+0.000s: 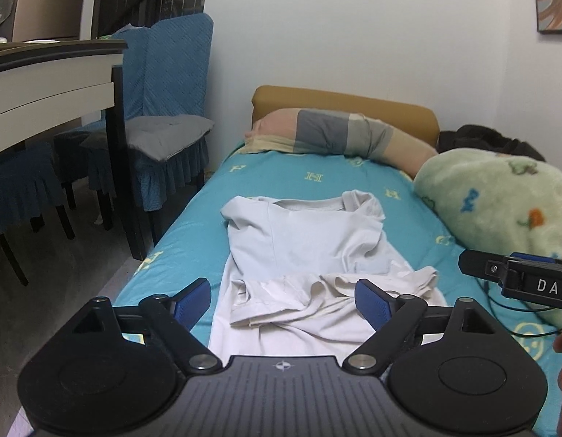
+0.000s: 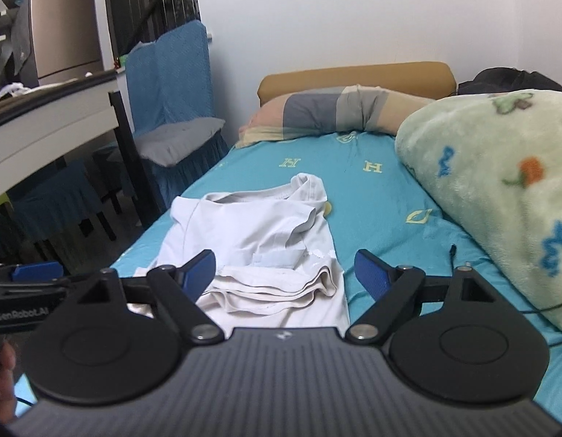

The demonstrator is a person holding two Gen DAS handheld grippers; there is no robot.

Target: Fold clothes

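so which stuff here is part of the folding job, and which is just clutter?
Job:
- white T-shirt, partly folded, on the teal bedsheet
- left hand-held gripper, open
- right hand-held gripper, open

Lying about:
- green fleece blanket
- striped pillow
- black cable
- blue-covered chair
- table

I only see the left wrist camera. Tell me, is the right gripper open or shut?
Observer: The right gripper is open, blue pads spread, with the white T-shirt hem showing between them.
Operator: Anything right of the shirt?
Observer: A black cable tip lies on the turquoise bedsheet, apart from the shirt.
Operator: And far left?
Observer: A bronze-coloured refrigerator stands behind the white table.
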